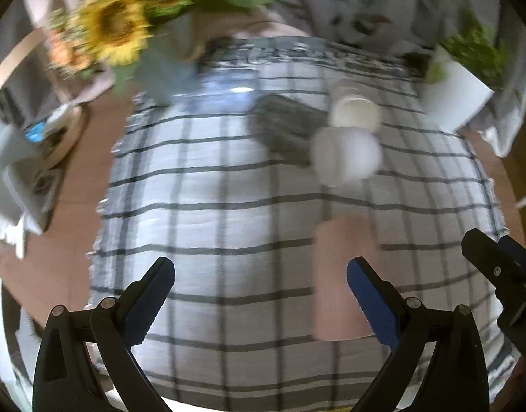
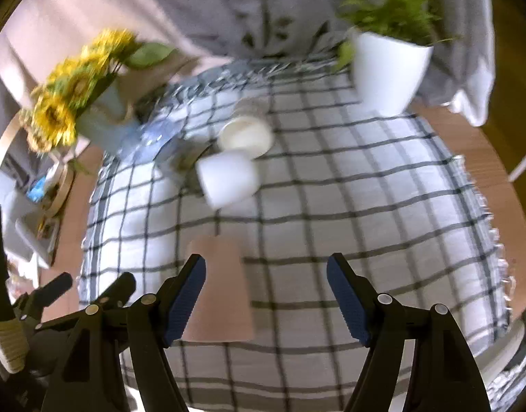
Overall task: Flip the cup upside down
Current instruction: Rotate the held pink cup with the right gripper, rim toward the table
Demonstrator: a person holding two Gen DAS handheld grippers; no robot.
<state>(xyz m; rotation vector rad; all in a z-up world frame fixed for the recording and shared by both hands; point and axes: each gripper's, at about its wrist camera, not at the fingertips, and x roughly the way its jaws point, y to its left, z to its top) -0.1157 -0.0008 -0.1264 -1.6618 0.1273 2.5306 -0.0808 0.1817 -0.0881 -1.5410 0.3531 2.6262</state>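
Below, both grippers are hovering over a table covered by a black-and-white checked cloth point(image 1: 228, 213), and both views are smeared by motion blur. The left gripper point(image 1: 261, 295) is holding its blue-padded fingers point(image 1: 372, 302) wide apart, gripping nothing. The right gripper point(image 2: 266, 292) is likewise spreading its fingers wide with nothing between them; its dark tip is also showing at the right edge of the left wrist view.

A pink cup point(image 1: 343, 278) is standing on the cloth close in front of the grippers, just beside the left gripper's right finger in the left view and just behind the right gripper's left finger in the right view point(image 2: 220, 285). Whether it is touching either finger cannot be told through the blur.

Farther back, a white cup point(image 2: 228, 176) is lying on its side, and a cream-coloured cup point(image 2: 245, 135) is sitting just behind it. Sunflowers in a pale vase point(image 2: 67, 103) are standing at the far left, and a green plant in a white pot point(image 2: 390, 65) at the far right.
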